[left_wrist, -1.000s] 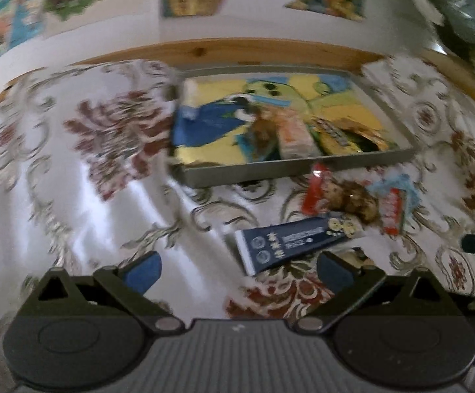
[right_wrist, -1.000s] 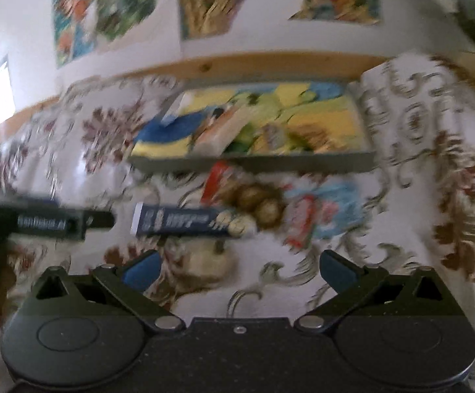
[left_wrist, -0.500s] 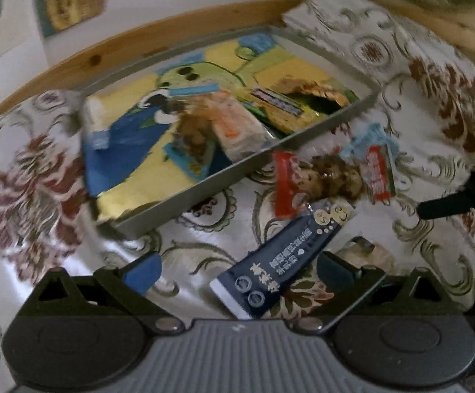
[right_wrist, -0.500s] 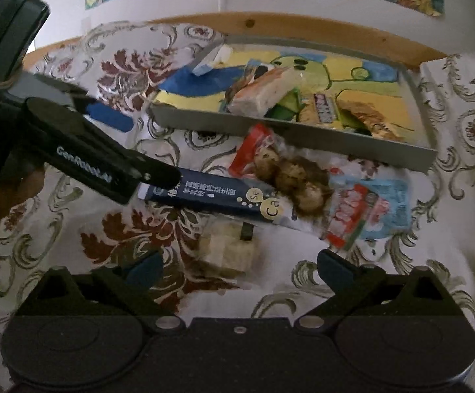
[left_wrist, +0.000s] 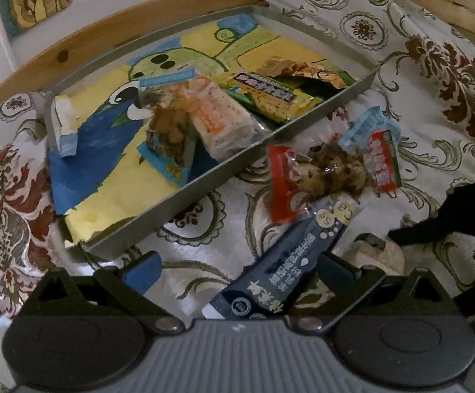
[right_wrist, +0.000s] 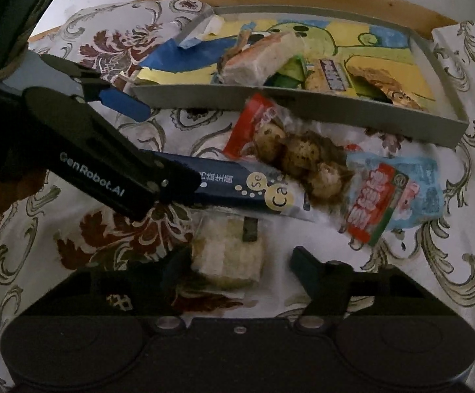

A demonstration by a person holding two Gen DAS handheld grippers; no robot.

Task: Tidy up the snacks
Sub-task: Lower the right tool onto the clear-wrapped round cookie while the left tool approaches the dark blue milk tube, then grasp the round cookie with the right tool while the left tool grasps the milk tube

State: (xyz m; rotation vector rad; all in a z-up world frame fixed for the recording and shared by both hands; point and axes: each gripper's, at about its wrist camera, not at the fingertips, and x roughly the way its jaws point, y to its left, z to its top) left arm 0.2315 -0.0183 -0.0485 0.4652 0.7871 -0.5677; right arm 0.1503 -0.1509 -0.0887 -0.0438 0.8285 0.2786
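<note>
The right gripper point(right_wrist: 237, 262) is closing around the pale snack packet point(right_wrist: 226, 255), not yet pinching; next comes lifting it into the tray point(right_wrist: 303, 98). The left gripper point(left_wrist: 237, 270) stands open over the navy packet point(left_wrist: 283, 262).

Both fisheye cameras ride just behind their tongs and look steeply down, close over the floral cloth-covered surface point(left_wrist: 417, 75). The left view faces the grey tray point(left_wrist: 185, 193) from its near left corner; the right view faces it squarely. Both share the tray, the dark blue packet point(right_wrist: 237, 186) and the loose snacks point(left_wrist: 329, 170), and the right view also catches the left tongs point(right_wrist: 159, 147).
</note>
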